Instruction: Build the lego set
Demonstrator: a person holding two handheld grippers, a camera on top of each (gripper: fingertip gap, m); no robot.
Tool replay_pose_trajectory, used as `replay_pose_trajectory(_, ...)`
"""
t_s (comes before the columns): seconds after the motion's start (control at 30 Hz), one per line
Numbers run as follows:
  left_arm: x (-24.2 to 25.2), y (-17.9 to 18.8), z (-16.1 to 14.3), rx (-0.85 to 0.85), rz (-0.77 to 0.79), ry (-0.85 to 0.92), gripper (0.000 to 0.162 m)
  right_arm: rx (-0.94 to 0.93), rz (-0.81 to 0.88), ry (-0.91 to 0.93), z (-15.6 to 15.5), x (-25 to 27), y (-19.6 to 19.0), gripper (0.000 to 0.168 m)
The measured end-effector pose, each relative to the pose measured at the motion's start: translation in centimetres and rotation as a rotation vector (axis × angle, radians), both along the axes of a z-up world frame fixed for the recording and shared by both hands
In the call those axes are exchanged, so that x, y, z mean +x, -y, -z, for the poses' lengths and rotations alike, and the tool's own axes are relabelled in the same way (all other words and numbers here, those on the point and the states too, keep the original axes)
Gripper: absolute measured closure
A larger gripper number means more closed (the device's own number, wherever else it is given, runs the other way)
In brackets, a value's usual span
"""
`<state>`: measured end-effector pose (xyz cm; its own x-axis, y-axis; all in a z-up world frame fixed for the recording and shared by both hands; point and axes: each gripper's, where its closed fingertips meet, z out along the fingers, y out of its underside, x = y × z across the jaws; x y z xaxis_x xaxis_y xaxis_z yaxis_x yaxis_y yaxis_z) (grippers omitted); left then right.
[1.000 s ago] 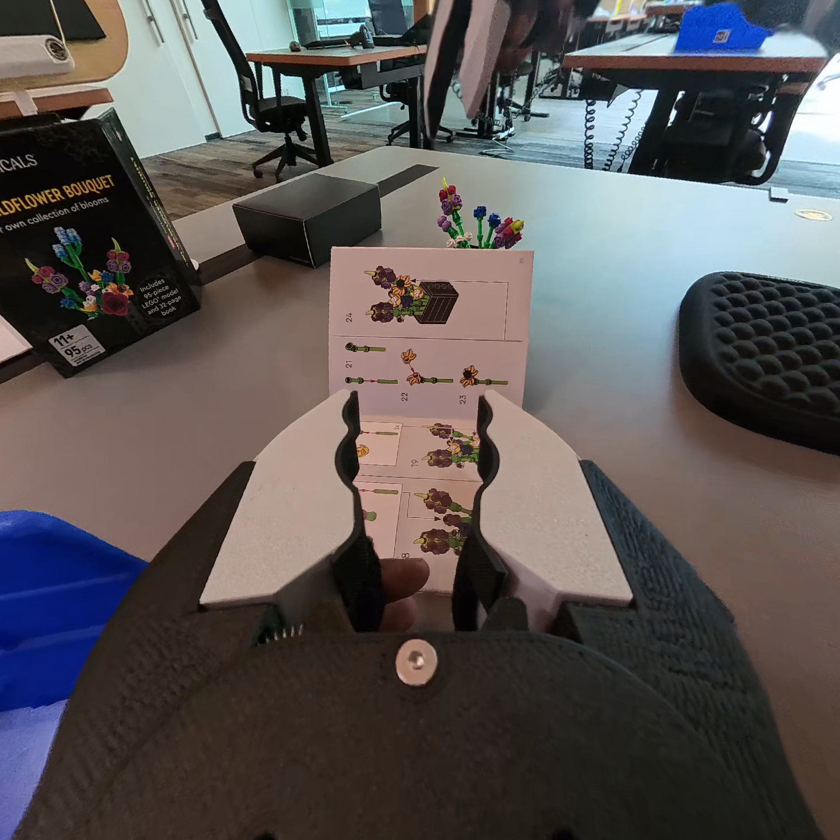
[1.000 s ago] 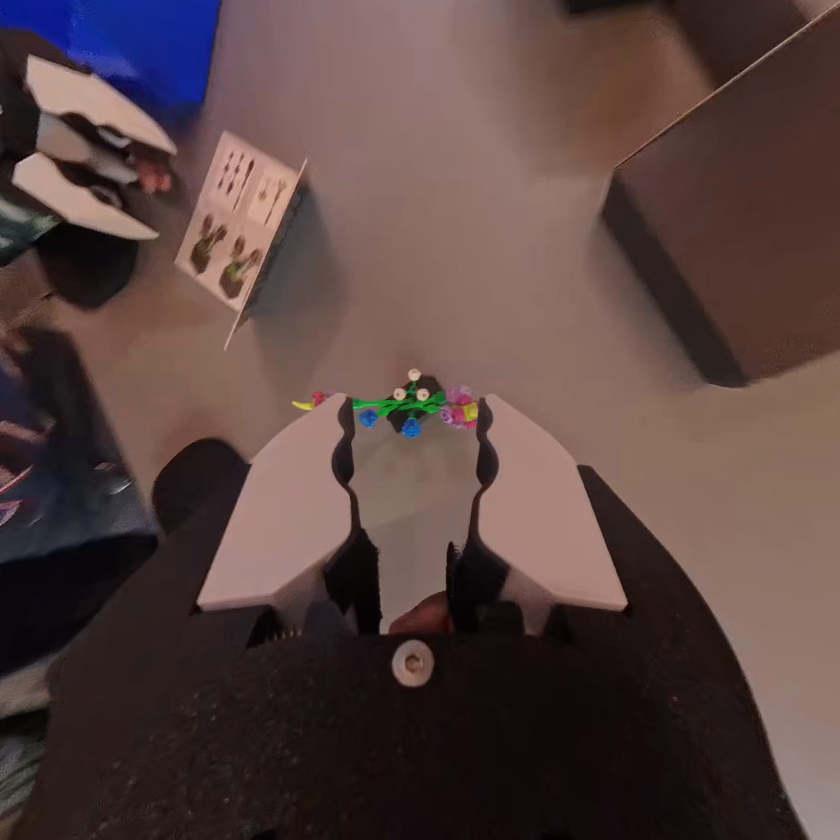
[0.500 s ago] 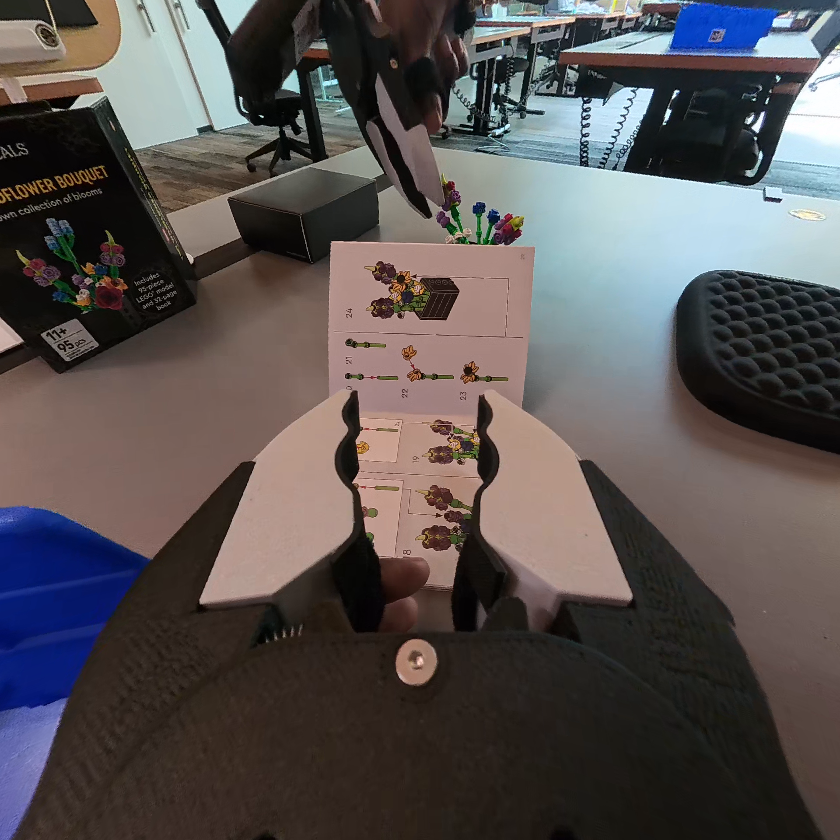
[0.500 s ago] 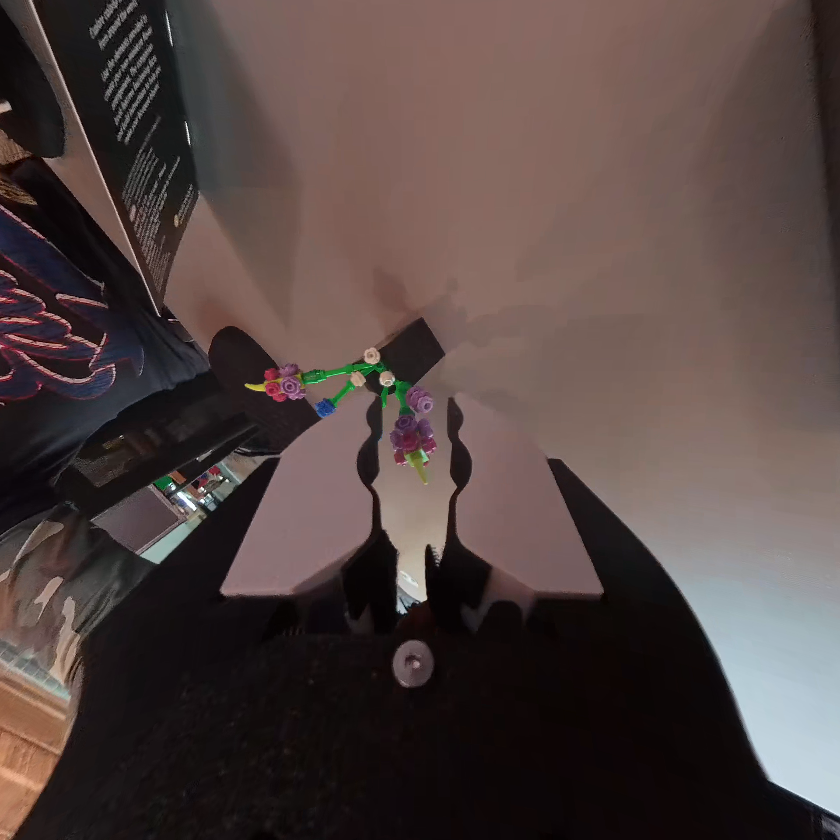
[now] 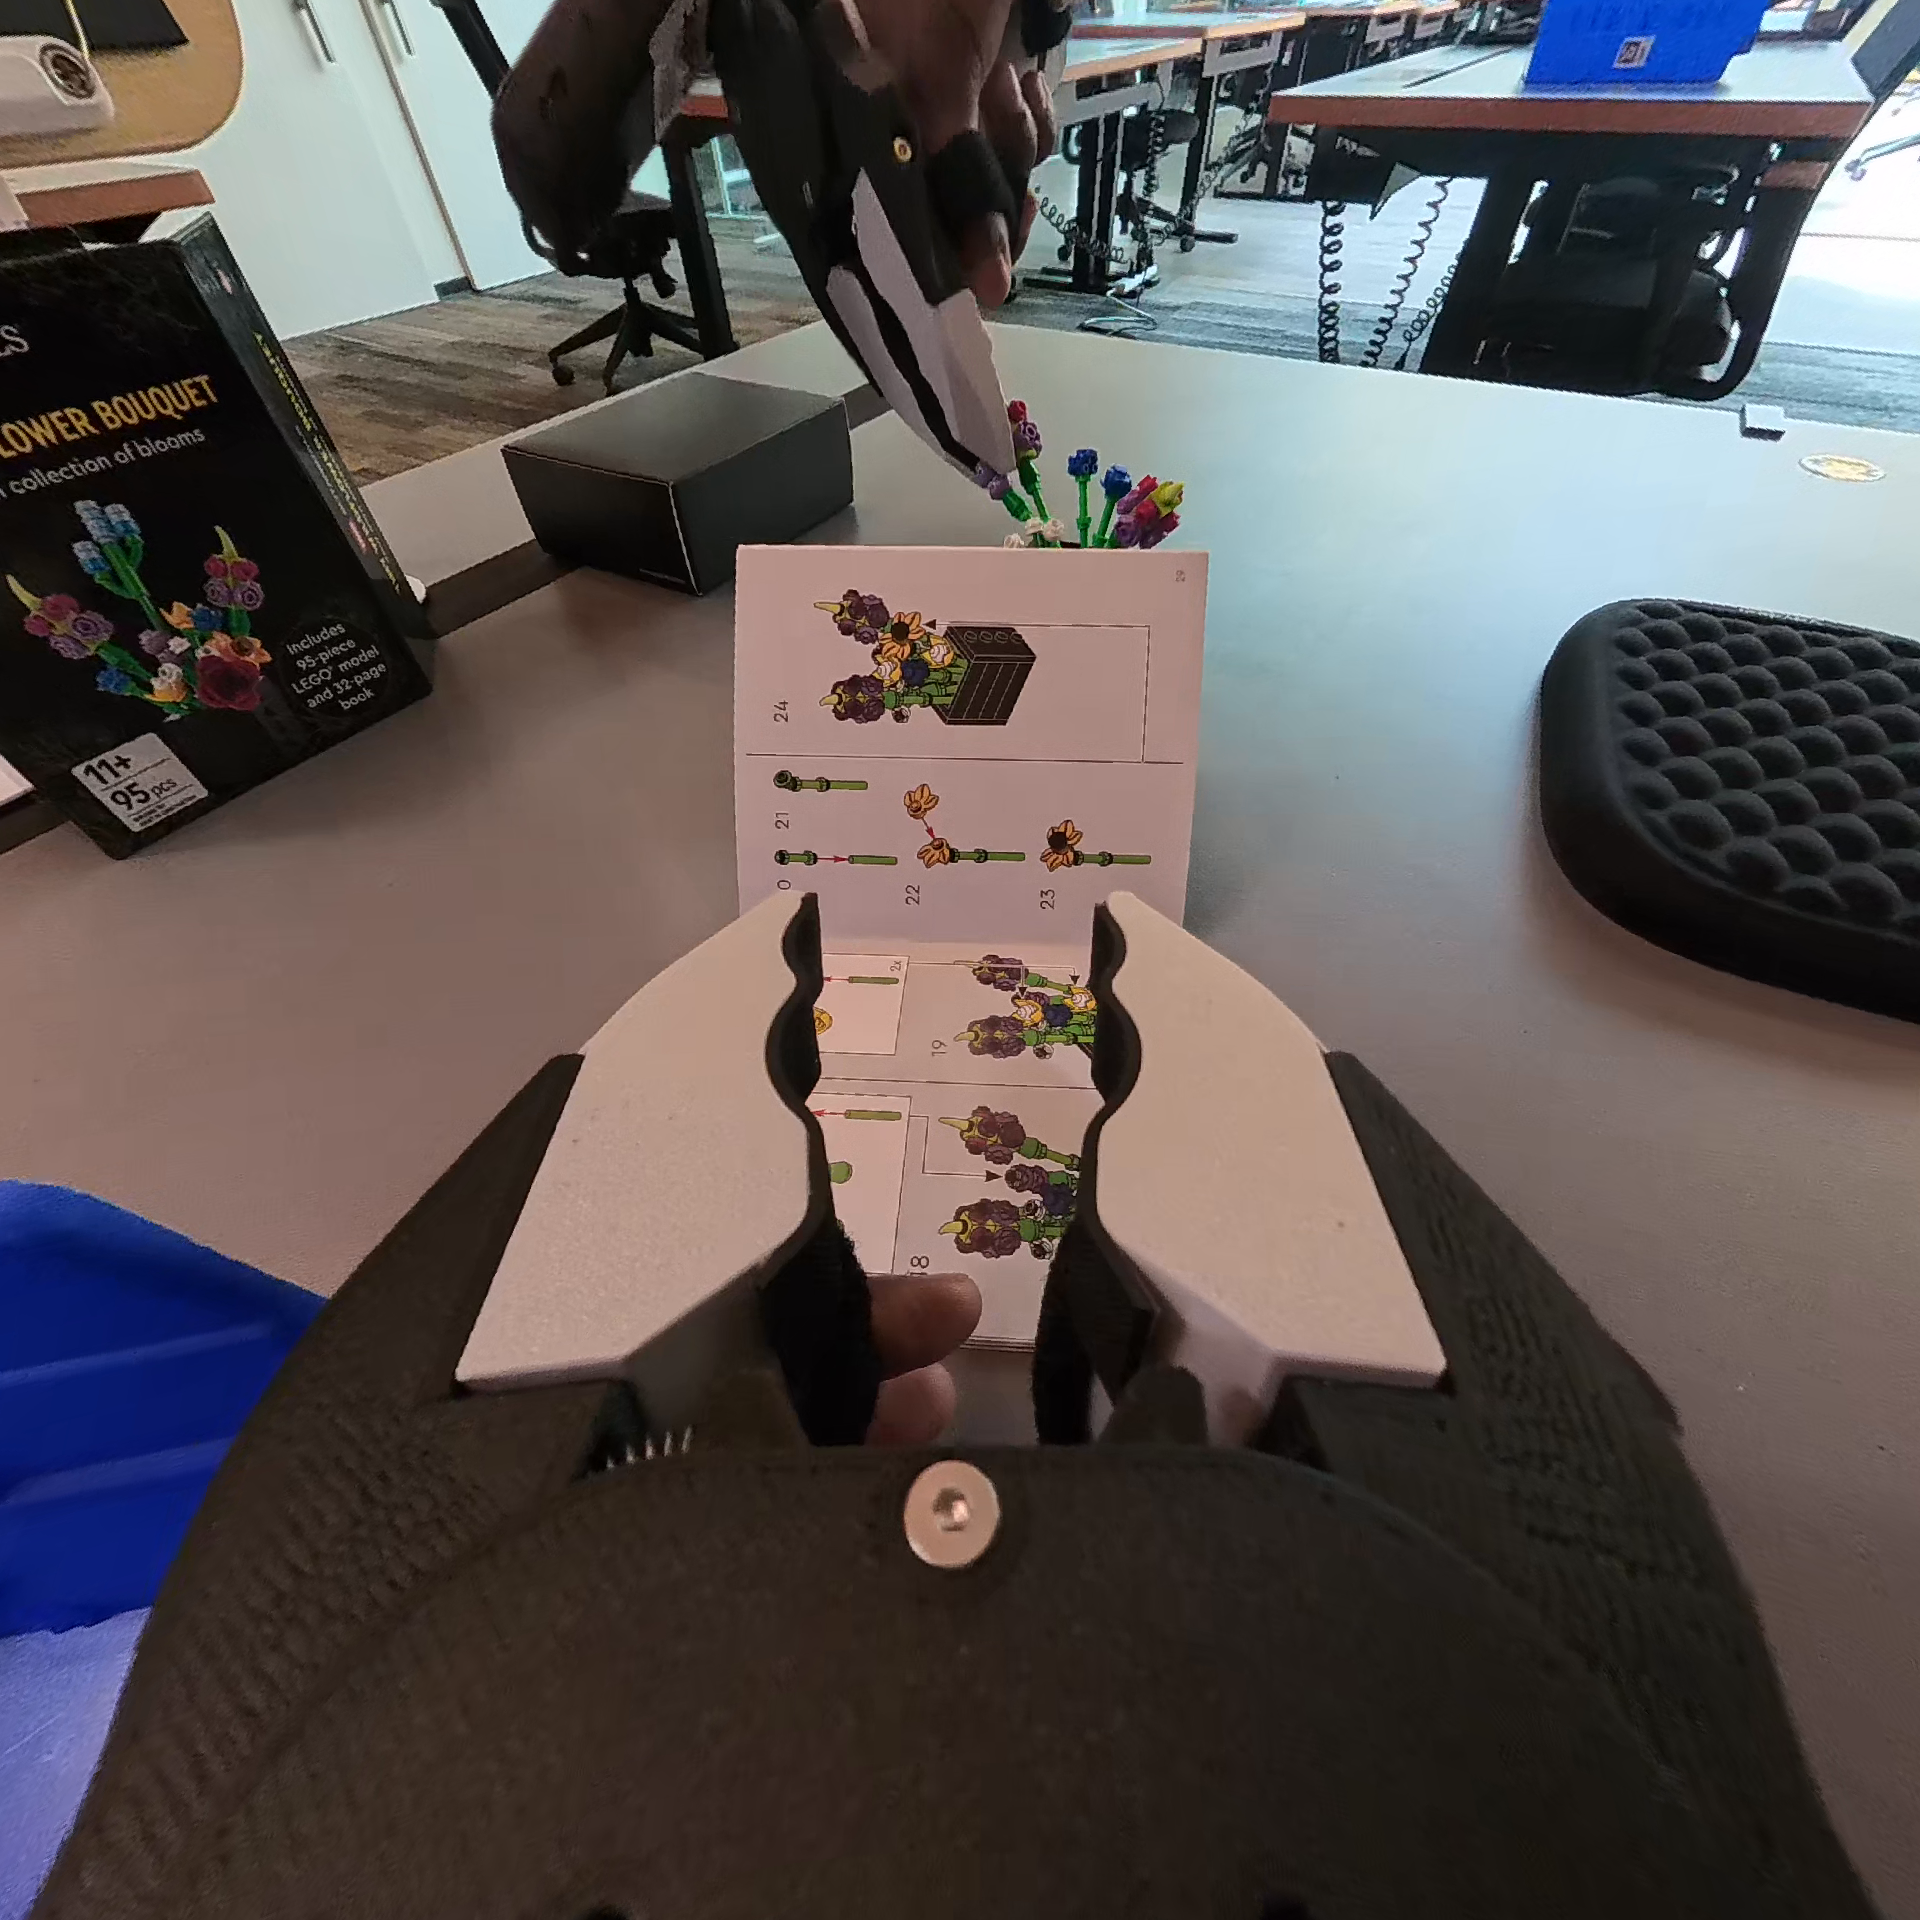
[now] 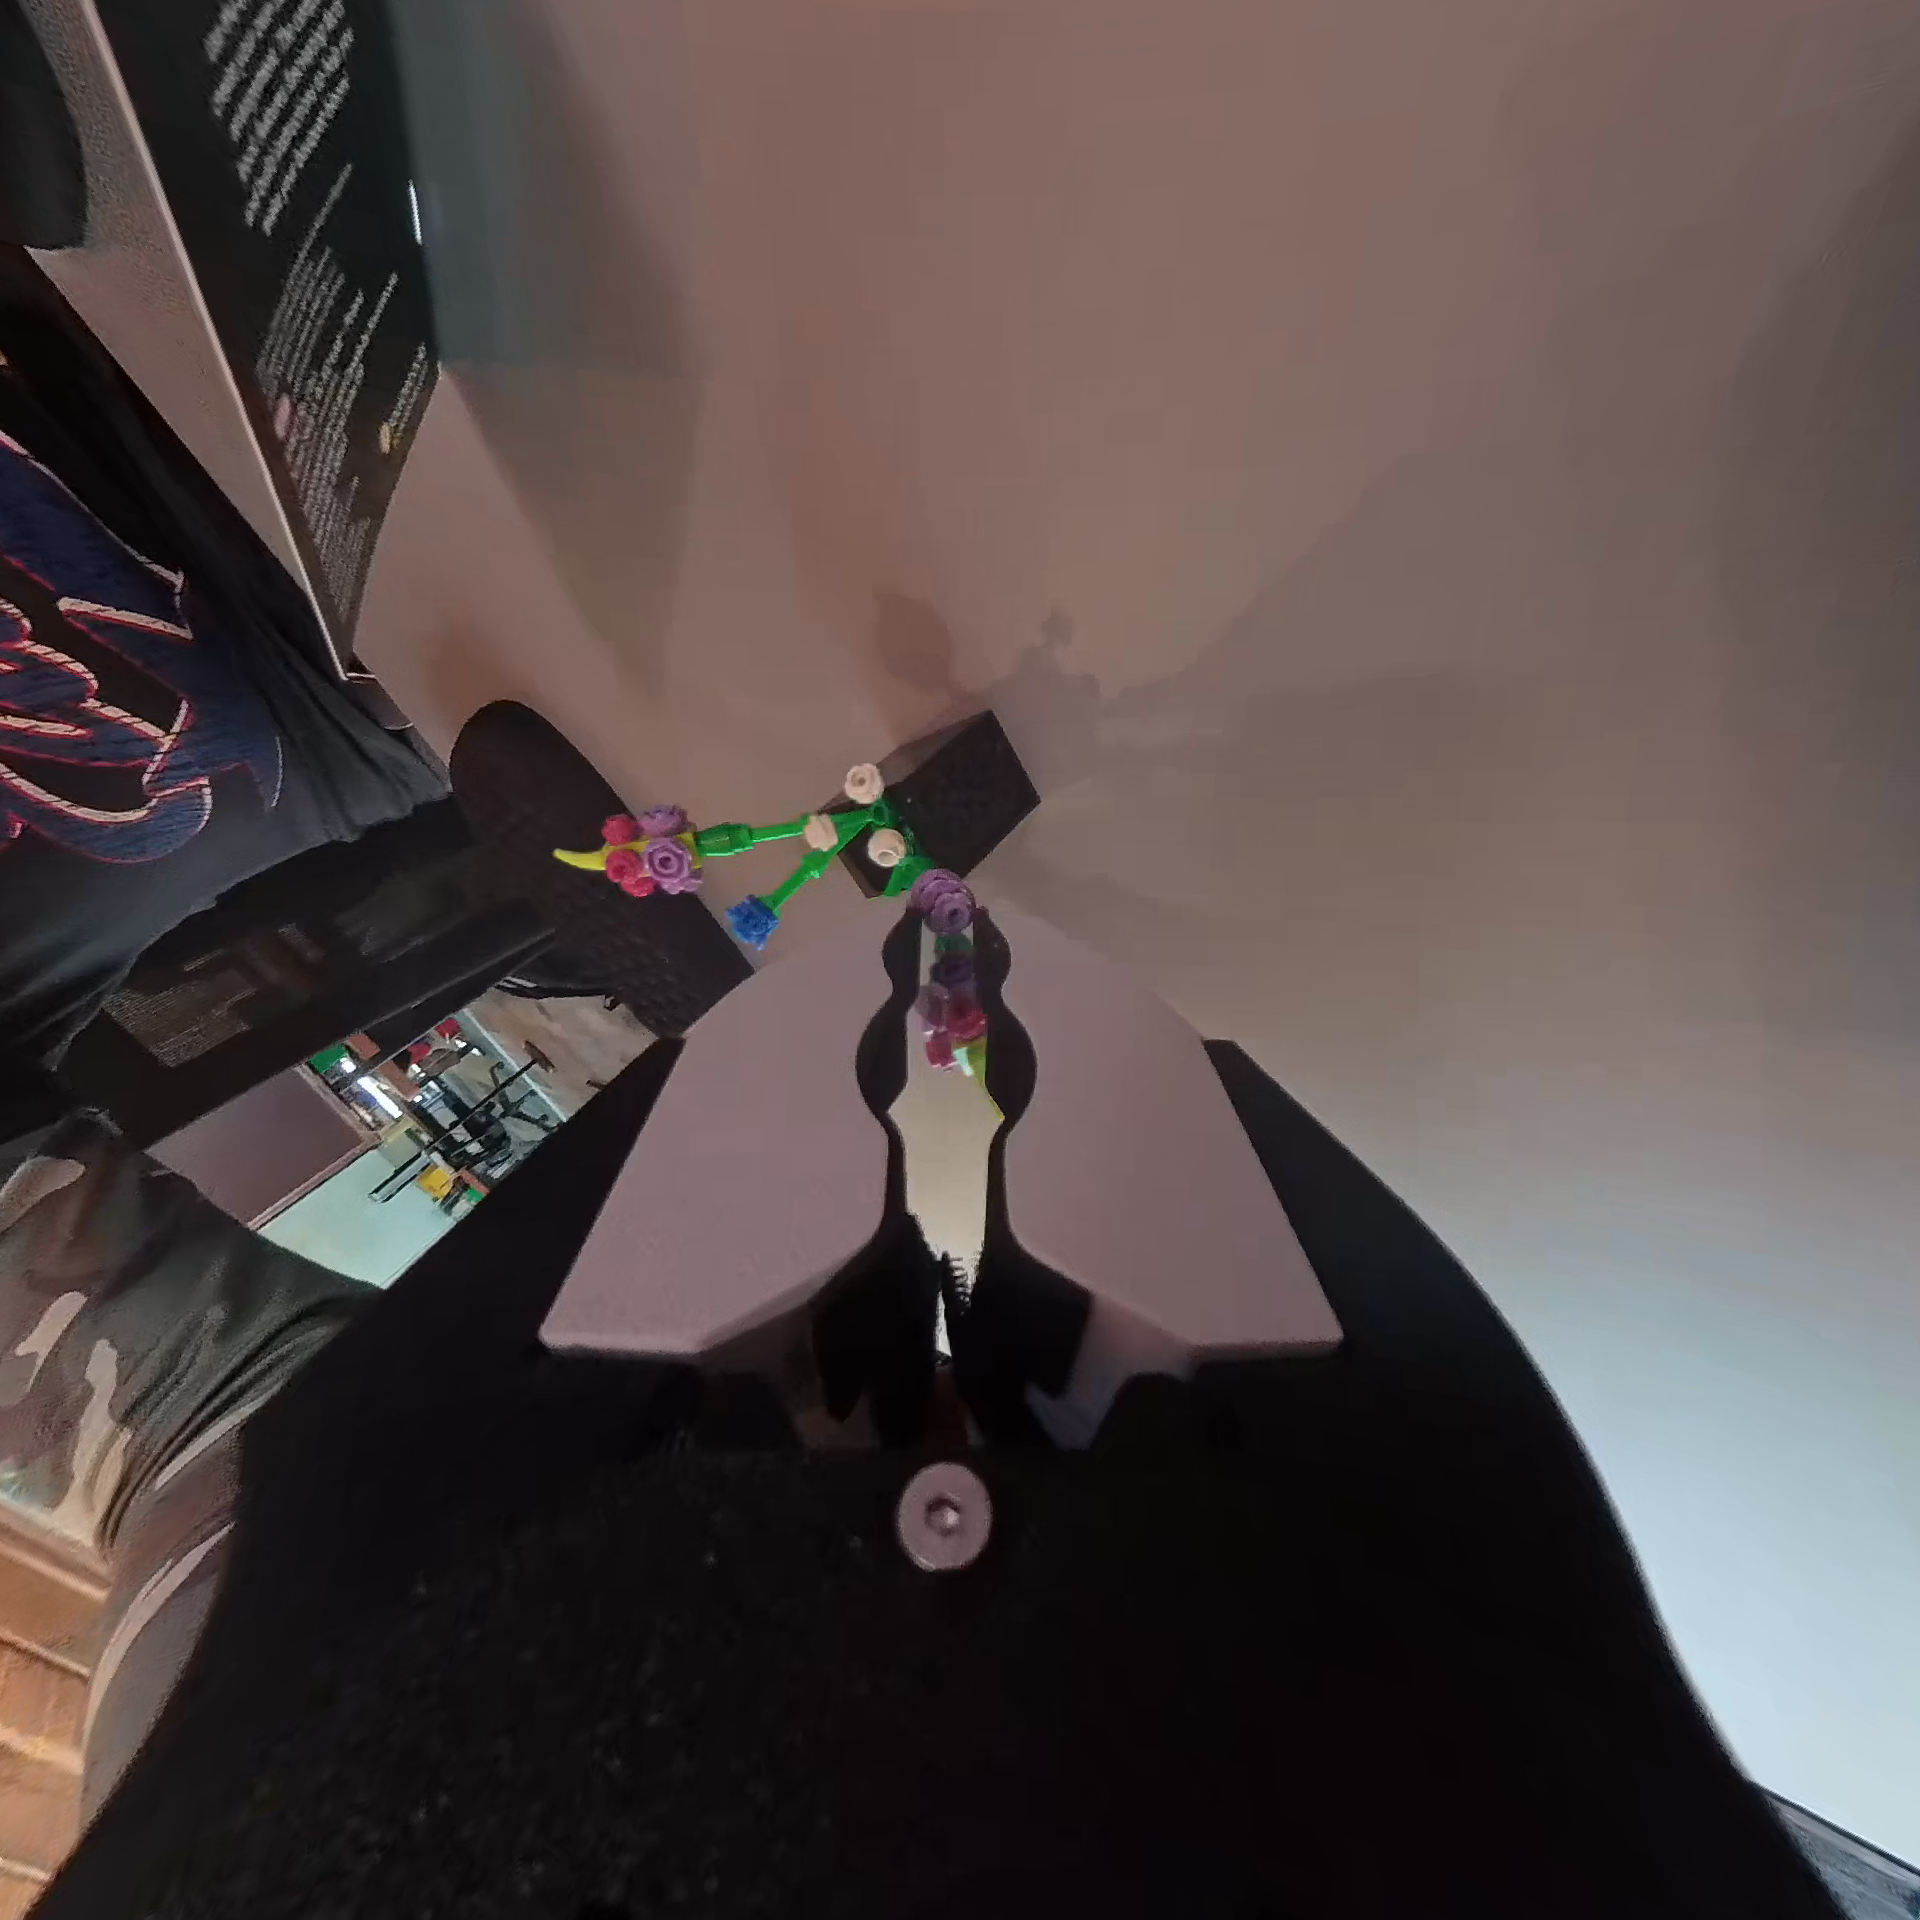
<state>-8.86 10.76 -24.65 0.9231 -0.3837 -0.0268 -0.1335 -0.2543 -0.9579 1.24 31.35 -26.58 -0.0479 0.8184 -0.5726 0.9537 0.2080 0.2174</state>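
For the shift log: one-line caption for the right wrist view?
Right gripper closing around a purple flower stem of the bouquet.

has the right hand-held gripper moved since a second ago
Yes. In the left wrist view the right hand-held gripper has come down from above the black box onto the lego flowers behind the booklet.
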Motion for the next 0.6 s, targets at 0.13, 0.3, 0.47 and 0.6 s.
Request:
replay_pose_trajectory(0.13, 0.1, 0.0, 0.0, -0.002, 0.003, -0.006, 0.112, 0.047, -0.035, -0.042, -0.9, 0.3, 0.2, 0.159)
replay_pose_trajectory(0.3, 0.2, 0.0, 0.1, -0.004, 0.007, -0.017, 0.112, 0.154, -0.078, -0.14, -2.0, 0.7, 0.4, 0.159)
replay_pose_trajectory(0.47, 0.3, 0.0, 0.3, -0.006, 0.01, -0.038, 0.112, 0.288, -0.078, -0.275, -2.7, 0.1, 0.1, 0.159)
replay_pose_trajectory(0.6, 0.3, 0.0, 0.3, -0.006, 0.008, -0.04, 0.112, 0.408, -0.082, -0.32, -2.7, 0.4, -0.3, 0.159)
